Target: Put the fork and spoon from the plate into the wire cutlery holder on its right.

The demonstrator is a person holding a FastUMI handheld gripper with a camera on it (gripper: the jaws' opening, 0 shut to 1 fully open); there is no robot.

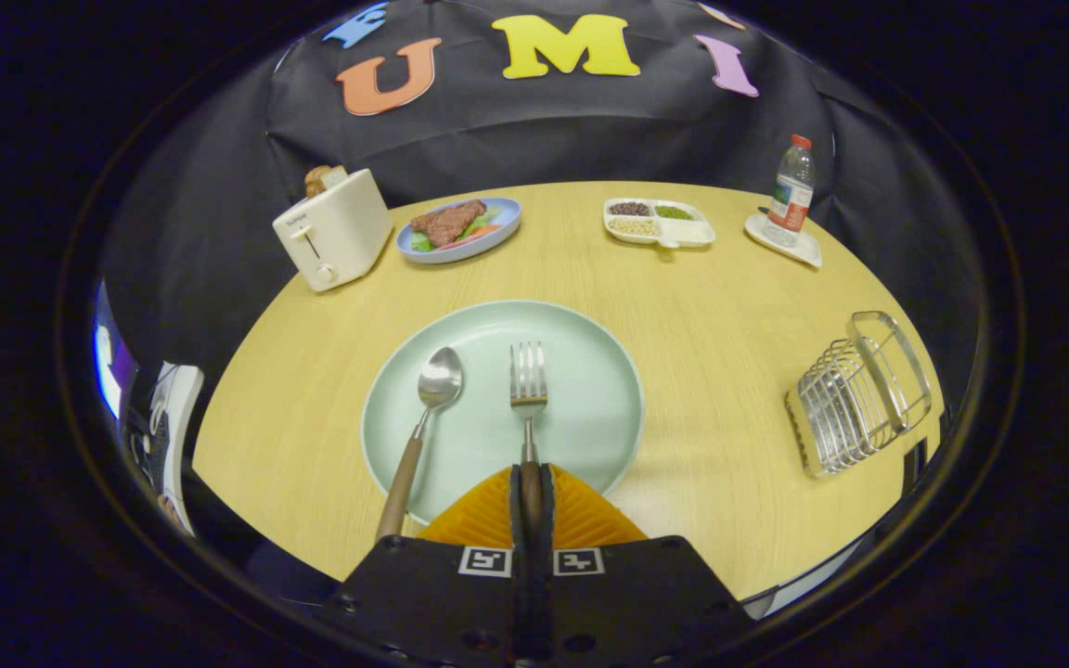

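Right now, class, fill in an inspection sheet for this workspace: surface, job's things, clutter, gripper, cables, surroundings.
Surface: round wooden table, bare between items.
Job's things: fork and spoon on the green plate; wire cutlery holder to its right, tilted.
Clutter: toaster, blue plate of food, divided dish, bottle on a tray.
Gripper: gripper with jaws closed on the fork's handle.
Cables: nothing seen.
Surroundings: black cloth wall.
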